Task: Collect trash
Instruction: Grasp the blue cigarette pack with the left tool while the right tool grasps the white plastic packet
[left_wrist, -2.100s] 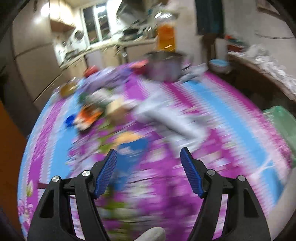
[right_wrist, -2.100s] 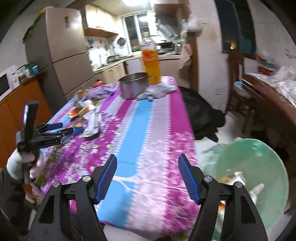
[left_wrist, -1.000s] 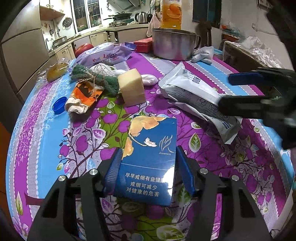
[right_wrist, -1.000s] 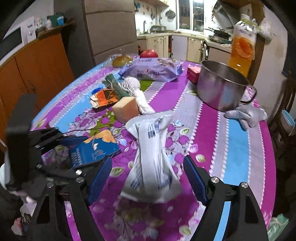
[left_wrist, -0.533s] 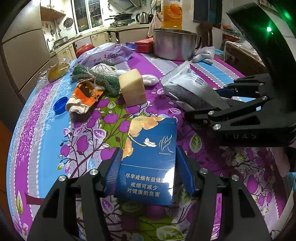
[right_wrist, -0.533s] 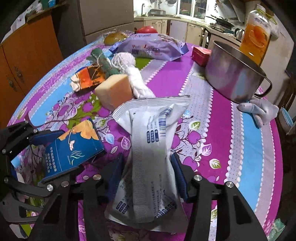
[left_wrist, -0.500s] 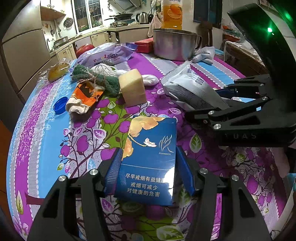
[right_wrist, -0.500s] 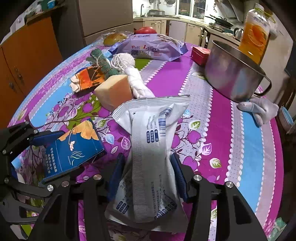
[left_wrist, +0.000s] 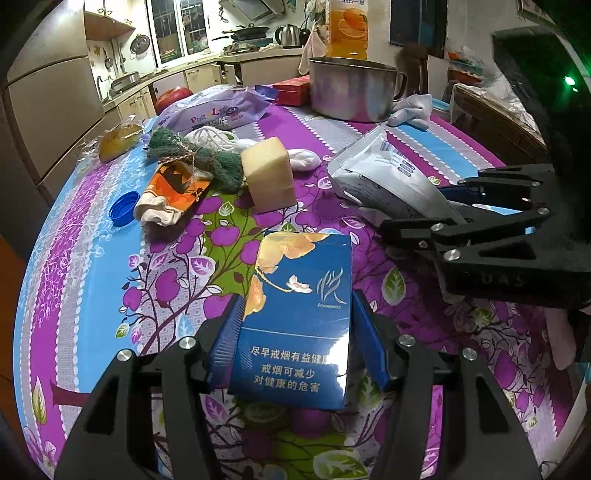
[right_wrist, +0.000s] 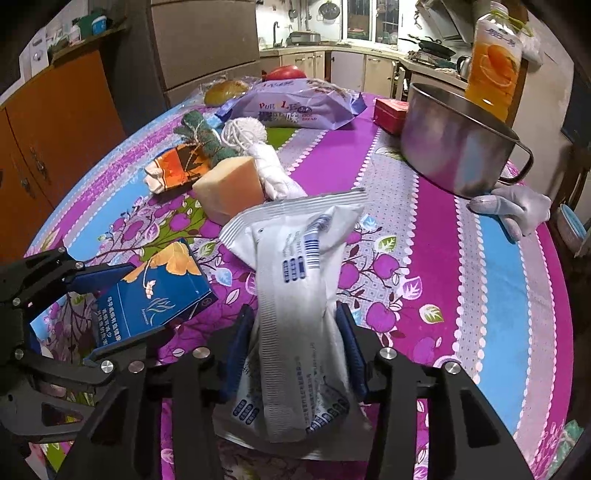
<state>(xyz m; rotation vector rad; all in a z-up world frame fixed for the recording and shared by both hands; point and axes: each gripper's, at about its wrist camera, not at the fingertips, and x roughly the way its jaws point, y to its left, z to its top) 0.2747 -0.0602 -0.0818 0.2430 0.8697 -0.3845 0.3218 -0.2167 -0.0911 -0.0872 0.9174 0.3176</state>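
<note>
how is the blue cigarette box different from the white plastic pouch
The blue cigarette box is rigid, flat-faced and glossy; the white plastic pouch is soft, crinkled and longer. The box sits in the left tool; the pouch is pinched in at its middle by the right tool. Both carry printed text.

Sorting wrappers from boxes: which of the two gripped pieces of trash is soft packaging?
The white pouch in the right gripper; it is crumpled and pinched, unlike the rigid blue box in the left gripper.
</note>
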